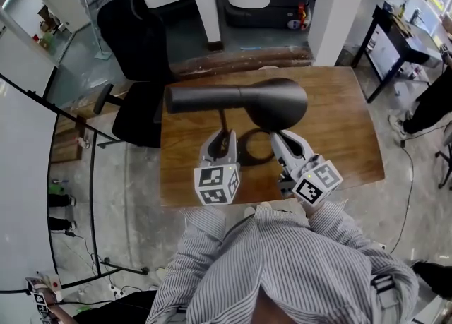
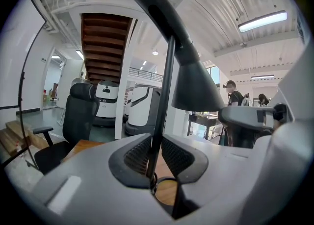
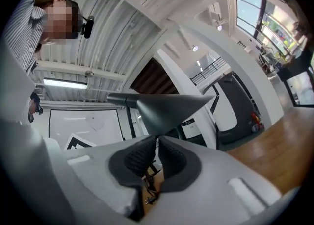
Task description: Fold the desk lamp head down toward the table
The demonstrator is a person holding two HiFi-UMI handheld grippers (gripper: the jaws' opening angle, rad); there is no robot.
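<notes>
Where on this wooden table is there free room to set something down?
Bare: the brown wooden table right of the black cone-shaped lamp head, and its near-left corner beside the left gripper. Crowded: the middle, with thin black stem, ring base, right gripper.

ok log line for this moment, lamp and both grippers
left gripper: shut on lamp stem | right gripper: fingers pinch lamp head rim | lamp head: raised clear of table

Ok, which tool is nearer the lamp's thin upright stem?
Left. The left tool is clamped on the stem; the right tool is off to its side, pinching the rim of the lamp head.
</notes>
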